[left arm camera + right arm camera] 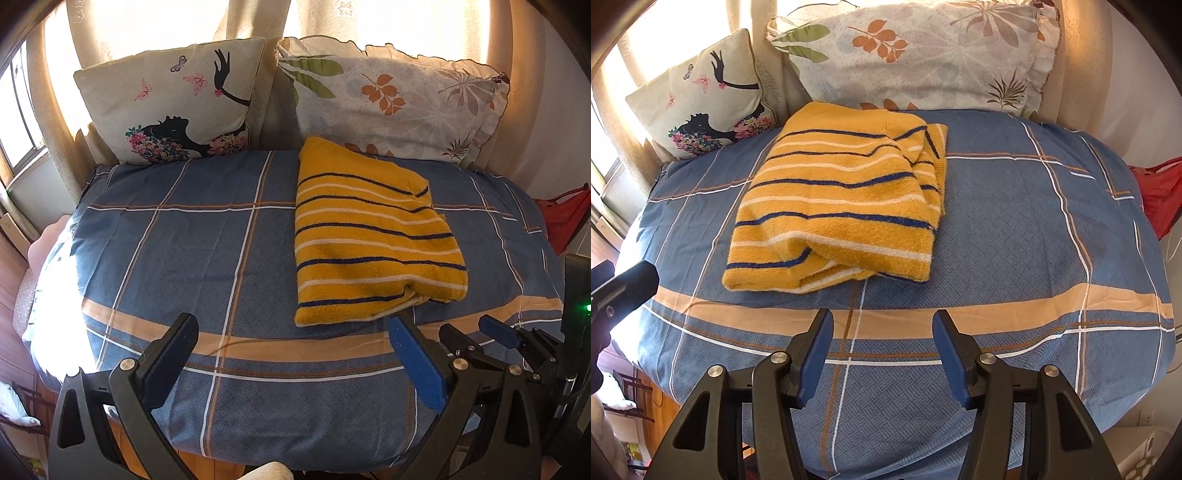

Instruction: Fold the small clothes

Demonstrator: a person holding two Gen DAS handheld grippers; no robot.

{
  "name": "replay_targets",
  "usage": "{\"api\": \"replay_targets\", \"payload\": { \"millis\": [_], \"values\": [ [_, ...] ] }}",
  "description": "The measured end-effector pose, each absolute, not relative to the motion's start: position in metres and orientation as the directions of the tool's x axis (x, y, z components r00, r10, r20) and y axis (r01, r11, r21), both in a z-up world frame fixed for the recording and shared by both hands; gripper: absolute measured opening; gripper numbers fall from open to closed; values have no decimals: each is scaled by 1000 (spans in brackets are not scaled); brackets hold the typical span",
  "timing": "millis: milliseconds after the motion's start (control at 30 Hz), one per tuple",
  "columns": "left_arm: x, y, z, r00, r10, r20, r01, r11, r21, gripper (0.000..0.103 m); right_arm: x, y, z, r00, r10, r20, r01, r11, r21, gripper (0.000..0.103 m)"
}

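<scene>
Folded sweater (842,206) lies on the bed (1015,229), pillows (923,59) at 12 o'clock, red bag (1160,192) at 3. Both claws, left (291,325) and right (882,325), spread and empty at 6, nothing blocking.

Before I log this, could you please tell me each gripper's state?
Left tongs: open, empty.
Right tongs: open, empty.
</scene>
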State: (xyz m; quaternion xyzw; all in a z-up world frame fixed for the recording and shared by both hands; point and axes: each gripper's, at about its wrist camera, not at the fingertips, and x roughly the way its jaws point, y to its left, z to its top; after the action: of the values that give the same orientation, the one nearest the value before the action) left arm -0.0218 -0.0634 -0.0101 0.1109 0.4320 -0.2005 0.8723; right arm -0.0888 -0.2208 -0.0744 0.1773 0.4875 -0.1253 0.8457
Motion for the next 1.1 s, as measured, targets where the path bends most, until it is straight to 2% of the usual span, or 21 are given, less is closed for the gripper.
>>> {"api": "replay_targets", "payload": {
  "millis": [167,300,433,567,700,800,867,900,933,1000,1100],
  "values": [
    [-19,-69,-21,507,-251,-825,450,893,5,103,-92,-227,-79,484,-38,-875,407,894,187,60],
    [-20,-70,-26,497,-246,-832,451,892,5,103,-89,-250,-62,551,-63,-832,419,883,211,60],
    [-20,-68,-29,484,-240,-842,452,892,6,103,-57,-283,-44,637,-16,-771,386,872,301,60],
    [-18,-60,-30,490,-228,-841,438,899,11,103,-4,-305,-46,643,-75,-762,394,886,245,60],
    [-12,-48,-31,497,-206,-843,411,912,19,103,54,-325,-77,560,33,-828,395,867,302,60],
    [-5,-37,-34,498,-181,-848,381,924,27,103,81,-337,-103,522,123,-844,412,830,376,60],
    [1,-30,-36,496,-163,-853,359,933,30,103,90,-351,-114,548,255,-796,400,756,518,36],
    [4,-27,-37,493,-159,-855,349,937,27,103,91,-356,-116,557,298,-775,398,723,564,32],
    [7,-24,-38,490,-154,-858,338,941,25,103,92,-360,-116,571,324,-755,389,702,596,23],
    [13,-20,-41,483,-146,-863,325,945,22,103,94,-368,-114,574,308,-759,399,705,587,16],
    [21,-18,-44,477,-142,-867,317,948,19,103,100,-367,-114,547,217,-808,432,753,495,14]
  ]
}}
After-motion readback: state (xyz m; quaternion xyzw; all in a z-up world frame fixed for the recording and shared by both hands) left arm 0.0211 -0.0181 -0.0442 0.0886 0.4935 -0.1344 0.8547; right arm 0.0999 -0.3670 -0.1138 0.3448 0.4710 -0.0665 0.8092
